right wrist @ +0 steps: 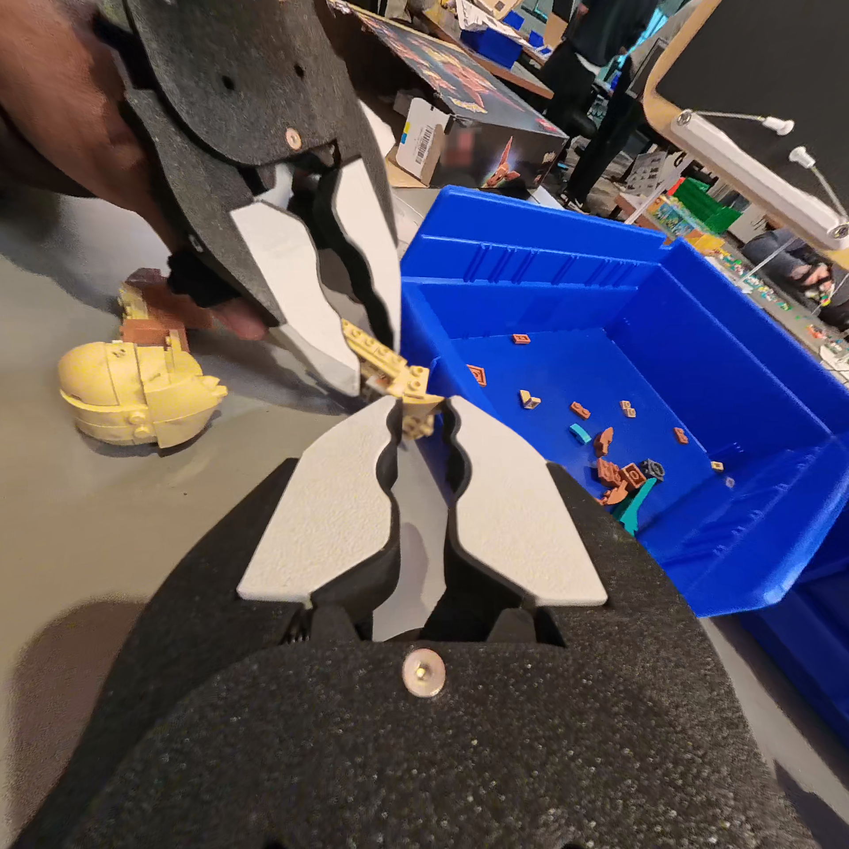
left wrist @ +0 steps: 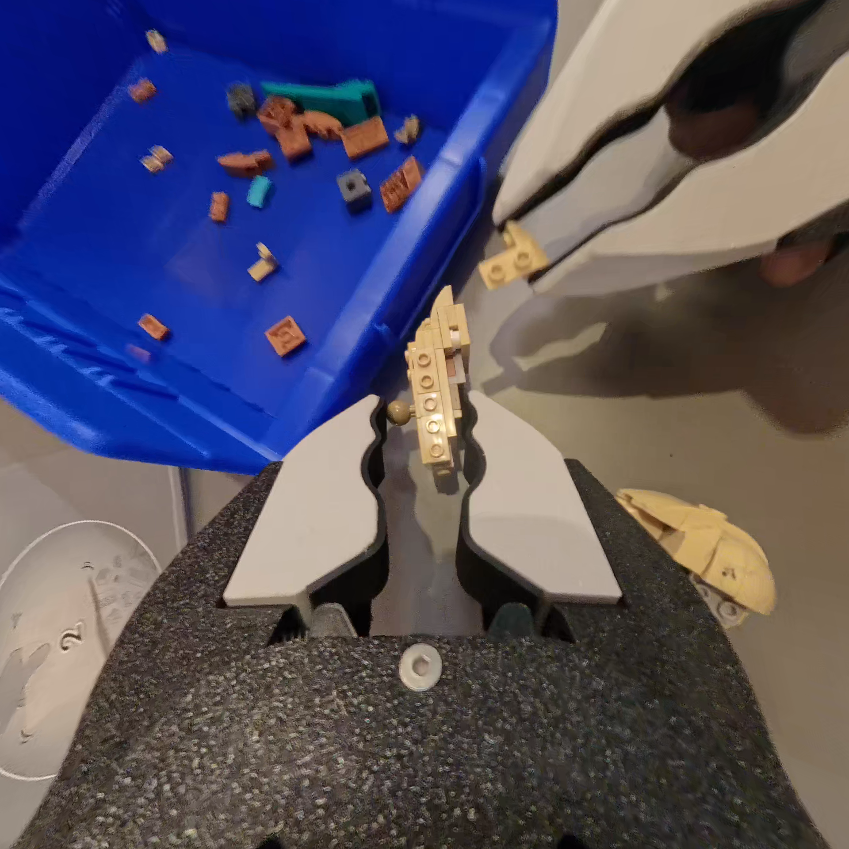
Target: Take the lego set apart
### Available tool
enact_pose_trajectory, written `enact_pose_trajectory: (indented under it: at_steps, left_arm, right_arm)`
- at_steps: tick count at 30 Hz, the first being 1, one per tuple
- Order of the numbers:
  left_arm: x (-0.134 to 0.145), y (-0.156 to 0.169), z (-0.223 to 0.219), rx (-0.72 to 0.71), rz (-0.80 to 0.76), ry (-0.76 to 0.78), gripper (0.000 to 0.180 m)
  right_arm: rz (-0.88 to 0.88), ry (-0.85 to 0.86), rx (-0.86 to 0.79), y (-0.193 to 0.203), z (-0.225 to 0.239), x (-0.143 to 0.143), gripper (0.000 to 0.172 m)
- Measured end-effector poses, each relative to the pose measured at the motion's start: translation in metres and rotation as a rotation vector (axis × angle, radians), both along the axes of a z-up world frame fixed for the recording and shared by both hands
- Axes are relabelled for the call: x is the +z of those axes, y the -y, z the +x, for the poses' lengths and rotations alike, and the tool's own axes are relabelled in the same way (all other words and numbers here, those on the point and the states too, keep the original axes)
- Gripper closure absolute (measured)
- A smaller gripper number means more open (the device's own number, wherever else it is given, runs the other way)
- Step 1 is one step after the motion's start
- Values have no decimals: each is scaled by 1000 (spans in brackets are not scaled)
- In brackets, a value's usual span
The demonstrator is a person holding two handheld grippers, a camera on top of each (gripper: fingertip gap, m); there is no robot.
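Observation:
My left gripper (left wrist: 425, 404) is shut on a tan brick assembly (left wrist: 436, 395), a narrow studded strip with a small ball joint on its left side, which stands out past the fingertips. My right gripper (right wrist: 420, 406) is shut on a small tan bracket piece (right wrist: 416, 425). In the left wrist view this bracket (left wrist: 512, 259) sticks out of the right gripper's tips, just above and right of the assembly's far end. In the right wrist view the left gripper (right wrist: 374, 367) comes in from the upper left, and its assembly (right wrist: 381, 363) nearly meets the bracket.
A blue bin (left wrist: 459, 229) with several loose brown, teal, grey and tan bricks stands beside the grippers; it also shows in the right wrist view (right wrist: 528, 216). A tan domed brick model (right wrist: 133, 395) lies on the grey table. A dark box (right wrist: 482, 151) and a person stand behind. Left tips to right tips: about 6 cm.

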State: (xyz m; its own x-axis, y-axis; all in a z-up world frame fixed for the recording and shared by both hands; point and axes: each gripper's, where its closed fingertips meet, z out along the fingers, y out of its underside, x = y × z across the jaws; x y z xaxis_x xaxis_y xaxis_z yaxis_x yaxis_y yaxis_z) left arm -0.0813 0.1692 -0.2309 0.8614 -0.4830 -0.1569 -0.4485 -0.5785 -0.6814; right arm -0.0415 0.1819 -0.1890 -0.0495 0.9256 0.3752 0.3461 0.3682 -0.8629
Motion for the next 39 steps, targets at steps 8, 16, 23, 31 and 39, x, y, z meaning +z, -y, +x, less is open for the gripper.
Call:
enact_pose_trajectory:
  at_steps: [8,16,23,31,39]
  left_arm:
    - [4,4,5,-105,25,-78,148]
    - [35,8,22,-458,406,-462,163]
    - [35,10,35,-555,509,-635,163]
    - [28,9,39,-610,535,-779,173]
    - [36,14,42,-700,619,-864,174]
  right_arm:
    - [110,-7,24,0,1,-1,155]
    - [169,16,100,13,1,-6,155]
    - [242,25,139,23,1,-9,155]
    - [266,21,170,31,0,-9,155]
    - [206,-3,232,38,4,-3,155]
